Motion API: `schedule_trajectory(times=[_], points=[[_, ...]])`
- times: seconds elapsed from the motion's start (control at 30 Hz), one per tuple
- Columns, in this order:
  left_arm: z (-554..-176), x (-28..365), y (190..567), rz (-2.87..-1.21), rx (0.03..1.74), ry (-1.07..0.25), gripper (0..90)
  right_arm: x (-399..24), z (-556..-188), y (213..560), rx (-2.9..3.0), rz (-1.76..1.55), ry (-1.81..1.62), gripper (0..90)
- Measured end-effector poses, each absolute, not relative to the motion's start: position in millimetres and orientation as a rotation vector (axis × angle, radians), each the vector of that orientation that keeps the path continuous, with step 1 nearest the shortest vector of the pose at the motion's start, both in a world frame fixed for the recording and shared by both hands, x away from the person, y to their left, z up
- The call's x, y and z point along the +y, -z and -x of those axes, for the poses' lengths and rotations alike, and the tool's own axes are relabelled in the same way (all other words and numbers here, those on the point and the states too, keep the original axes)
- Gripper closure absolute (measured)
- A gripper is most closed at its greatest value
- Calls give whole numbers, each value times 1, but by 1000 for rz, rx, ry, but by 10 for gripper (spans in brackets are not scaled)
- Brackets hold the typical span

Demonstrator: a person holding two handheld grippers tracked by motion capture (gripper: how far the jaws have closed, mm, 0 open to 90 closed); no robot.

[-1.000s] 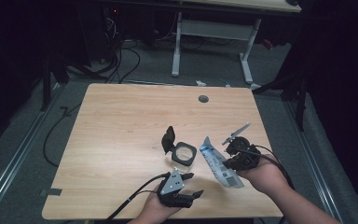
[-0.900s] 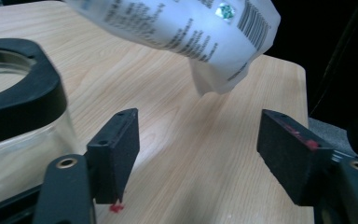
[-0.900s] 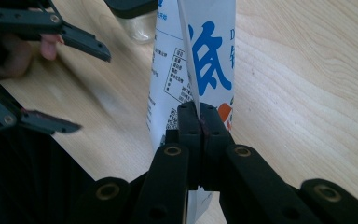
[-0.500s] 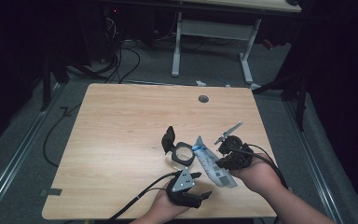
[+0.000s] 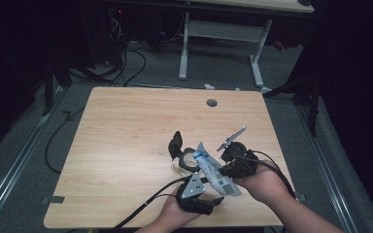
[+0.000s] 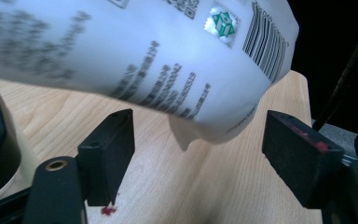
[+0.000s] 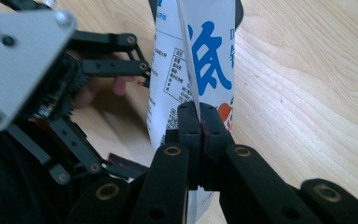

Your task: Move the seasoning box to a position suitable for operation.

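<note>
High view: a white pouch (image 5: pixel 212 170) with blue print hangs tilted over the near side of the wooden counter (image 5: pixel 126 141). The right claw (image 5: pixel 222 170) is pressed together and pinches the pouch. In the right gripper view its two black jaws meet on a thin folded edge of the pouch (image 7: pixel 200 60), and big blue letters show on the front.

The left claw (image 5: pixel 209 194) sits low and close to the near edge of the counter, just under the bottom end of the pouch. Its jaws have just been opening and now stand spread wide. In the left gripper view the bottom of the pouch (image 6: pixel 168 65) hangs above and between the two jaws, and neither jaw touches it. A barcode and small print show on that side.

Just behind the pouch, a black round thing with a clear ring (image 5: pixel 182 153) rests on the counter. It stands close to the top end of the pouch. Far back on the counter is a small dark round hole (image 5: pixel 211 103), well apart from the hands. Black cables (image 5: pixel 145 204) trail from the claws over the near edge. Behind the counter stands the white frame of another table (image 5: pixel 223 43) on the grey floor.
</note>
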State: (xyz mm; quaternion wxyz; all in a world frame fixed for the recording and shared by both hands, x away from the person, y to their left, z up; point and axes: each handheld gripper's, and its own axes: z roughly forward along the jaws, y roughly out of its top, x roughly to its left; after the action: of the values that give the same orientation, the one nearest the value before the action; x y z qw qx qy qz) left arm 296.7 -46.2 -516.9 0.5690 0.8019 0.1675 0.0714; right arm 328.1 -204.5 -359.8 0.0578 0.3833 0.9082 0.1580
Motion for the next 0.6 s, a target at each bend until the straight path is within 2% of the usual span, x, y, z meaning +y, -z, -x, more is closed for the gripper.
schedule_trajectory(times=[0.33,0.6], points=[[-296,-57,518,-1906,374,-180,201,-196,-329,359,2769,-1144,-503,898],[-294,-57,519,-1917,364,-192,345,-197,-333,362,2771,-1151,-494,898]])
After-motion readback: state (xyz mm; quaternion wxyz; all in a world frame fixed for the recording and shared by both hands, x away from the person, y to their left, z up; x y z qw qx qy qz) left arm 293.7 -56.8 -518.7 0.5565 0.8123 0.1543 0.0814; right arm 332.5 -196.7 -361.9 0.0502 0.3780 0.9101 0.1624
